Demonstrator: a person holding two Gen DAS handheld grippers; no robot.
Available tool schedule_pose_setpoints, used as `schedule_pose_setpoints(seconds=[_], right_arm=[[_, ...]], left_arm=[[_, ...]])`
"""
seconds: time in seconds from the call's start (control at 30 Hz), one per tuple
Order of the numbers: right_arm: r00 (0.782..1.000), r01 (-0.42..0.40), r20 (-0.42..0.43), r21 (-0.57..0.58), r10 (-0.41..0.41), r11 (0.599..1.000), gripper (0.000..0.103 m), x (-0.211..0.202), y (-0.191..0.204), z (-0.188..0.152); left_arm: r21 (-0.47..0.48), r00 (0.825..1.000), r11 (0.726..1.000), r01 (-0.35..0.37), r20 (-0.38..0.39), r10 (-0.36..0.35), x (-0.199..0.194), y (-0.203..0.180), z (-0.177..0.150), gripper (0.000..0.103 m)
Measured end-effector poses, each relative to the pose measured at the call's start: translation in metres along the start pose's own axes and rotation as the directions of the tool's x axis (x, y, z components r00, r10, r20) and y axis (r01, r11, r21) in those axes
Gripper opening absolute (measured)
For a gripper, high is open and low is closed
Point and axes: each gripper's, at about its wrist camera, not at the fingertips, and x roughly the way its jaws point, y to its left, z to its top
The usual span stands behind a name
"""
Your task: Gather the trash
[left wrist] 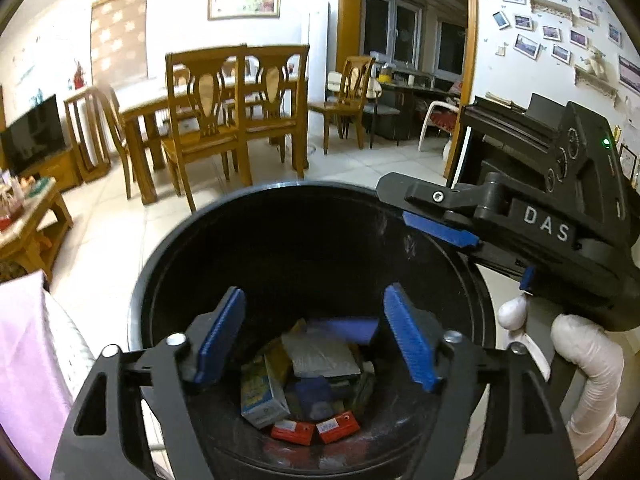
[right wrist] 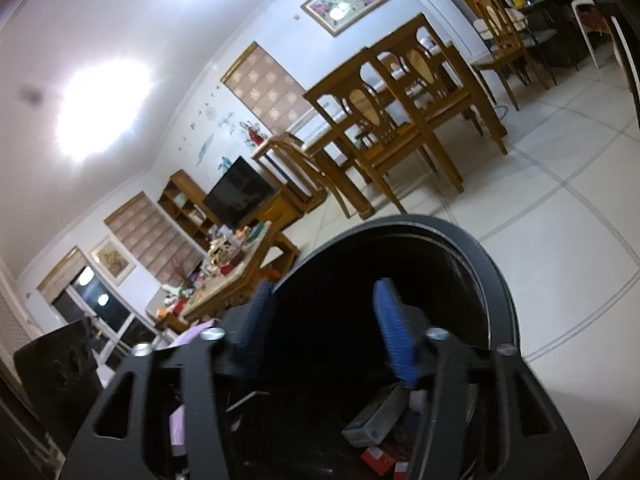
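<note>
Two grippers hang over our black bin, and both sit with jaws spread and nothing between the blue pads. From the left wrist view we look straight down past the left gripper into the bin, which stands on the pale tiled floor. Trash lies piled at its bottom: a yellow-and-blue carton leaning on end, a grey flat packet across the top of the pile, and two small red boxes side by side nearest us. The rest of the heap is too dark to name.

Our right gripper reaches in from the right, its upper finger above the bin's far-right rim, held by a white-gloved hand. In the right wrist view that gripper tilts over the bin's rim, the left pad outside the wall and the right pad over the dark inside; a grey box and a red one show low down.

Beyond stand wooden chairs around a table, a television at left, and a cluttered coffee table
</note>
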Motion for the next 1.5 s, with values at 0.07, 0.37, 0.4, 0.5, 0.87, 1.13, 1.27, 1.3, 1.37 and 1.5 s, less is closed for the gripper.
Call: schedule_pose_setpoints(seconds=[0.07, 0.37, 0.4, 0.5, 0.87, 1.13, 1.27, 1.3, 1.37, 1.5], right_arm=[[1.0, 0.002, 0.007, 0.0, -0.002, 1.0, 0.067, -0.003, -0.001, 0.0], [1.0, 0.006, 0.008, 0.035, -0.006, 0.999, 0.071, -0.005, -0.009, -0.001], [1.0, 0.006, 0.009, 0.034, -0.007, 0.999, 0.071, -0.005, -0.009, -0.001], [1.0, 0.004, 0.008, 0.035, -0.005, 0.999, 0.072, -0.005, -0.01, -0.002], [1.0, -0.012, 0.004, 0.057, 0.012, 0.998, 0.081, -0.016, -0.004, -0.002], [1.0, -0.006, -0.013, 0.045, 0.006, 0.999, 0.091, -0.017, 0.019, -0.008], [1.0, -0.006, -0.024, 0.008, 0.007, 1.0, 0.095, -0.012, 0.046, -0.014], [0.999, -0.011, -0.03, -0.003, 0.011, 1.0, 0.095, -0.009, 0.053, -0.015], [0.998, -0.024, -0.057, -0.029, 0.023, 0.999, 0.096, -0.001, 0.071, -0.021], [0.992, -0.058, -0.119, -0.094, 0.047, 0.994, 0.098, 0.016, 0.112, -0.039]], left_arm=[[0.009, 1.0, 1.0, -0.013, 0.002, 0.013, 0.0, -0.001, 0.0, 0.08], [0.013, 1.0, 1.0, -0.018, 0.002, 0.018, 0.003, -0.001, 0.0, 0.09], [0.014, 1.0, 1.0, -0.015, 0.002, 0.015, 0.003, -0.002, 0.0, 0.09], [0.014, 1.0, 1.0, -0.018, -0.004, 0.018, 0.005, -0.003, -0.001, 0.09], [-0.031, 0.999, 0.999, -0.032, -0.024, 0.031, -0.003, 0.007, -0.001, 0.098], [-0.094, 0.998, 0.994, -0.046, -0.049, 0.041, -0.032, 0.019, -0.006, 0.098], [-0.135, 0.994, 0.985, -0.111, -0.018, 0.109, -0.061, 0.036, -0.01, 0.098], [-0.146, 0.992, 0.981, -0.126, -0.011, 0.126, -0.069, 0.041, -0.012, 0.098], [-0.176, 0.986, 0.971, -0.165, 0.007, 0.168, -0.087, 0.055, -0.018, 0.098], [-0.246, 0.963, 0.936, -0.251, 0.038, 0.268, -0.123, 0.086, -0.035, 0.098]])
